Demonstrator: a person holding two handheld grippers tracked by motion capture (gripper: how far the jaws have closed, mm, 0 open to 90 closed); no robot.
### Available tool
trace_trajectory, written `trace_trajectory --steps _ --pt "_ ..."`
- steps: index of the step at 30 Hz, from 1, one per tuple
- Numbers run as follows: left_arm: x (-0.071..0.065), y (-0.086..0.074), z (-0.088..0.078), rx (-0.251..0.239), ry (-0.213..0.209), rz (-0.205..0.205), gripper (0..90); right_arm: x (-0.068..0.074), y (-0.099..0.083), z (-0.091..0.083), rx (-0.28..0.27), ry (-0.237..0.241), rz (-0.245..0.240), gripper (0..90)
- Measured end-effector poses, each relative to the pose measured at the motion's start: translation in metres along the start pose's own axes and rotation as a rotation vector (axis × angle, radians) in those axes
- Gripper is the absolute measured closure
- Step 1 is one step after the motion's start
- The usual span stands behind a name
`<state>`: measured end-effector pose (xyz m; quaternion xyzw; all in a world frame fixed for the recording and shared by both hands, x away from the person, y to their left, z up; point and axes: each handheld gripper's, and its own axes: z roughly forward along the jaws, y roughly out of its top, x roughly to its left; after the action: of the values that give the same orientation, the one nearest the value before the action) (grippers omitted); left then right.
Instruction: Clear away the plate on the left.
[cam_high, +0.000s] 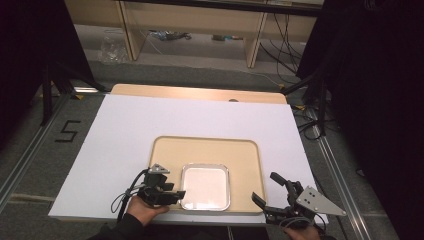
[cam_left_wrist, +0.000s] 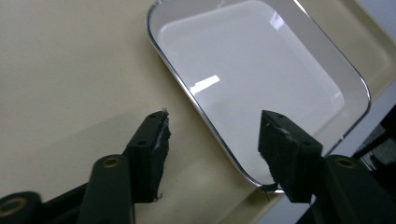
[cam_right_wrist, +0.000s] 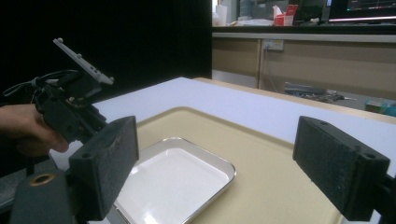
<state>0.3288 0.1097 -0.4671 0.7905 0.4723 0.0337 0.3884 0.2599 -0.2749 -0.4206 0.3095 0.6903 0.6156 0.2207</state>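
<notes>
A shallow square metal tray (cam_high: 205, 186) with nothing in it lies at the near middle of a beige serving tray (cam_high: 205, 147). My left gripper (cam_high: 177, 195) is held low at the metal tray's left rim and is open. In the left gripper view its jaws (cam_left_wrist: 215, 126) straddle the rim of the metal tray (cam_left_wrist: 252, 74), one over the beige tray (cam_left_wrist: 70, 70) and one over the metal. My right gripper (cam_high: 265, 187) hovers off the beige tray's near right corner, open wide with nothing between its fingers (cam_right_wrist: 215, 140). It looks across at the metal tray (cam_right_wrist: 173, 182).
A white board (cam_high: 125, 130) covers the table under the beige tray. Wooden shelving (cam_high: 195, 25) and loose cables (cam_high: 285, 35) stand on the floor beyond the far edge. Dark curtains hang on both sides. A black "5" (cam_high: 67, 131) marks the floor at left.
</notes>
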Motion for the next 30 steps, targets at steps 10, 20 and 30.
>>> trace_trajectory --steps 10,20,30 --pt "0.0 0.003 -0.014 -0.104 0.015 0.019 21.5 0.0 0.0 0.0 -0.006 0.002 0.005 15.2" --pt "-0.001 0.002 -0.028 -0.229 -0.013 0.041 15.1 0.0 0.0 0.0 -0.005 0.002 0.004 15.2" --pt "0.003 -0.001 -0.04 -0.259 -0.005 0.05 15.0 -0.002 0.0 0.0 -0.012 -0.006 -0.032 15.2"
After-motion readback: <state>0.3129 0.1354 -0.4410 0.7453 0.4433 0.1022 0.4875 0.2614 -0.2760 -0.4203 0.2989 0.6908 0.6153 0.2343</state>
